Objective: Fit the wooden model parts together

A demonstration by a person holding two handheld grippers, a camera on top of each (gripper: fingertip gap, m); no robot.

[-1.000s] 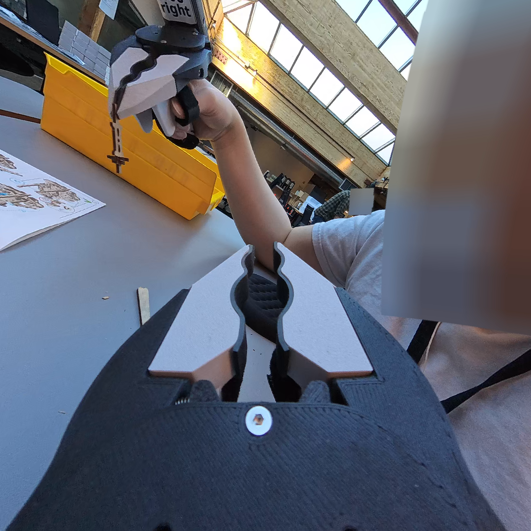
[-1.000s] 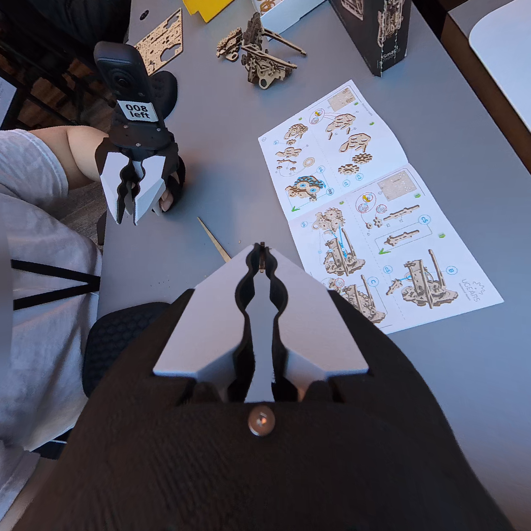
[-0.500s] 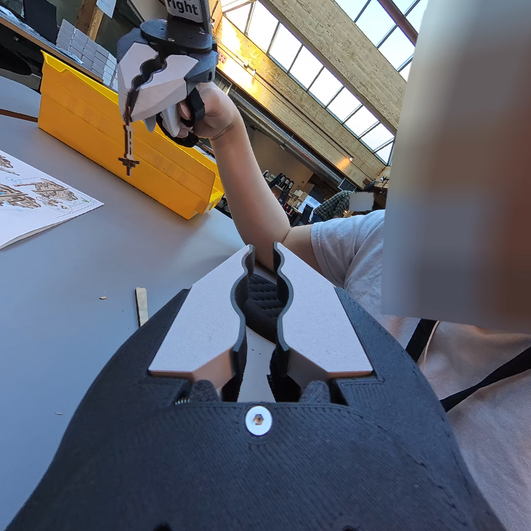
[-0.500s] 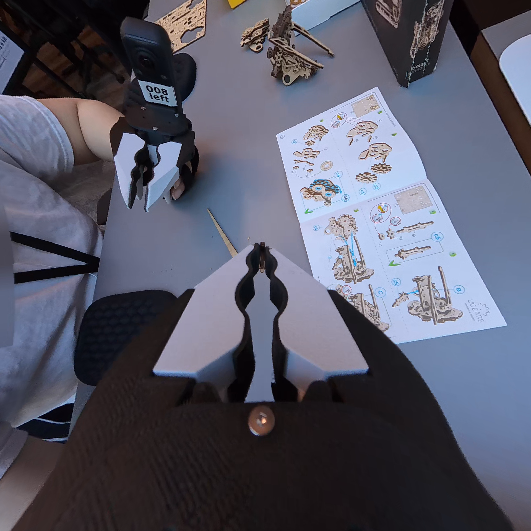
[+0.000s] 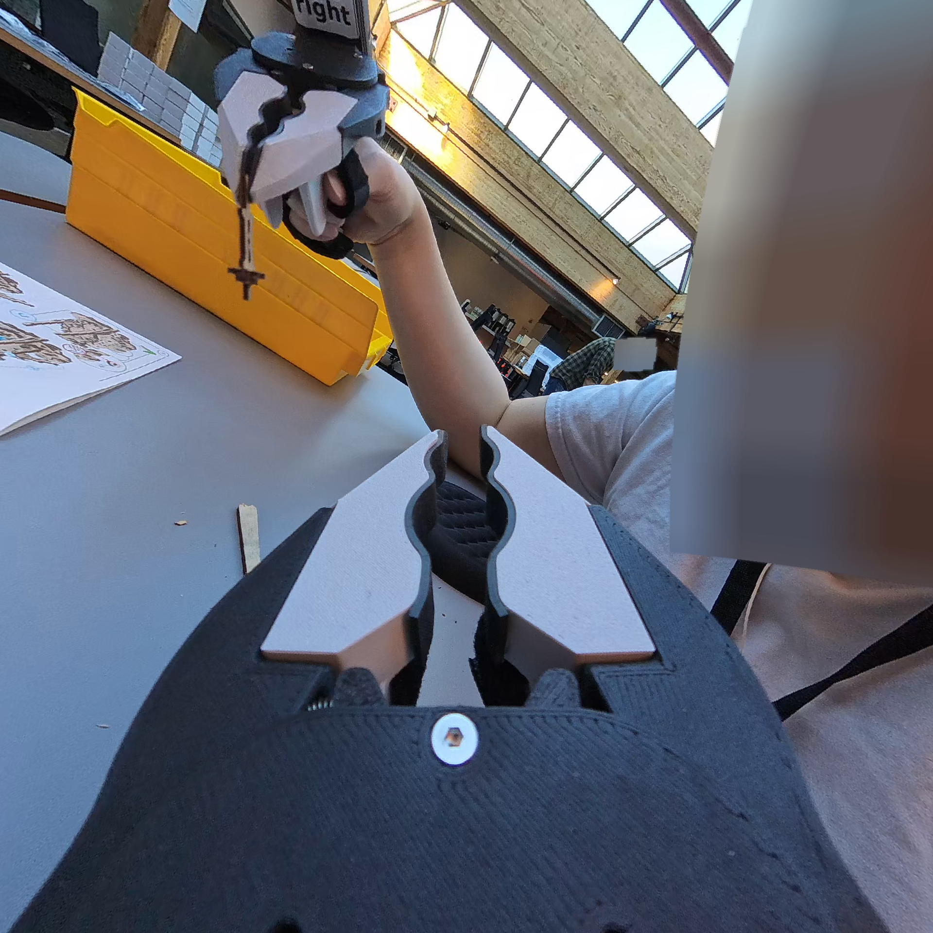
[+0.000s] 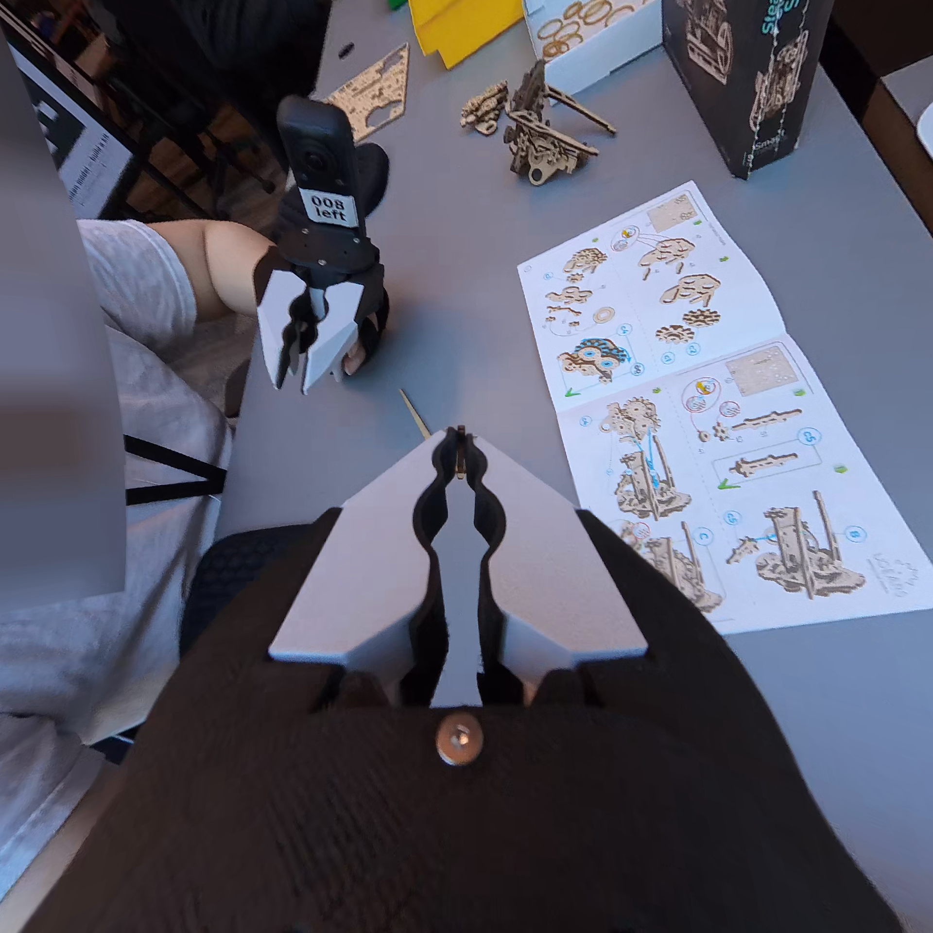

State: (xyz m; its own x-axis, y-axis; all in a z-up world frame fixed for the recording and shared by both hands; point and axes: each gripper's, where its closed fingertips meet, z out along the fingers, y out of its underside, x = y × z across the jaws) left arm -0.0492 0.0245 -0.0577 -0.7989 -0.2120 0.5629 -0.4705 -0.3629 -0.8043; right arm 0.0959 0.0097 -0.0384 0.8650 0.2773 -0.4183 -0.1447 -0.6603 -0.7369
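Left wrist view. The left gripper, grey-white fingers in a black printed body, has its jaws parted with nothing between them; through the gap show a black mesh chair seat and the person's forearm. It is held low at the near edge of the grey tabletop. A thin, pale wooden stick lies flat on the table just left of the gripper body. Farther off, the right gripper is raised above the table with its tips pointing down, clamped on a slim notched wooden axle piece with a small cross-shaped end, which hangs roughly vertical, clear of the table. Behind it sits a long yellow plastic bin. A corner of a white printed instruction sheet lies at the left.

Right wrist view. The right gripper looks down on the table; its tips pinch the axle piece, seen end-on as a thin sliver. The left gripper hovers at the left, jaws apart and empty, near the table edge. The stick lies between the two grippers. The unfolded instruction sheet lies at the right. Beyond it stand a partly built brown wooden model, a laser-cut wooden part sheet and a dark product box.
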